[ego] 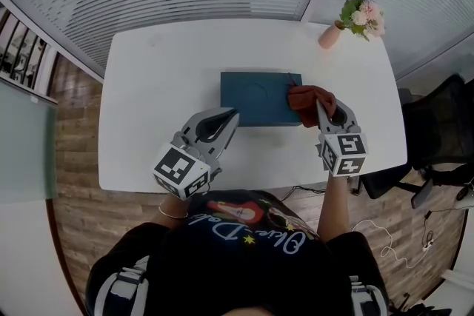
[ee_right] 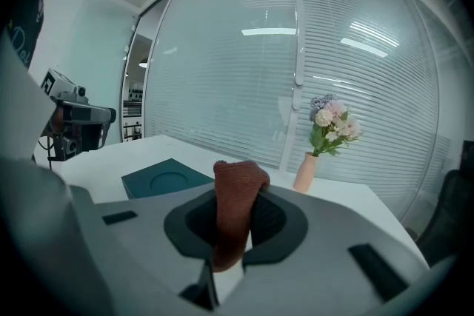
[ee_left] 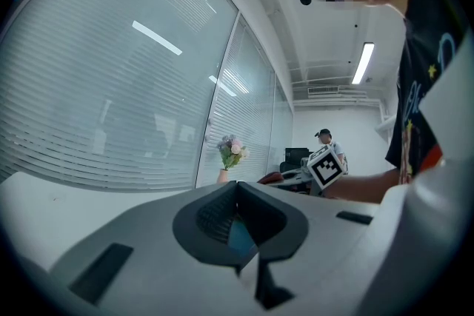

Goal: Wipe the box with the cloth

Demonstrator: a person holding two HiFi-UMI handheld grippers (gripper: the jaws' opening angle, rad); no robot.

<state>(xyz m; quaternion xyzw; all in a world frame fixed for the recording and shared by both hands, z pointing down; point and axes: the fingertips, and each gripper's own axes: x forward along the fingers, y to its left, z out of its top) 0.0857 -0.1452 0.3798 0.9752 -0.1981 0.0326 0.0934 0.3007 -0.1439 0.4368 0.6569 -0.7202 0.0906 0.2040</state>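
White table (ego: pixel 148 85) beside glass walls with blinds. Left gripper (ego: pixel 229 117) sits low at the near-left corner of the box, jaws closed together and holding nothing, probably to brace the box against sliding; contact unclear. Dark teal box (ego: pixel 255 96) lies flat mid-table. Rust-brown cloth (ego: pixel 307 96) bunches over the box's right edge, pinched tight in the jaws of the right gripper (ego: pixel 321 109), with a wad poking past the tips as the wiping pad. Vase of flowers (ego: pixel 331 35) stands far right, clear of the wiping.
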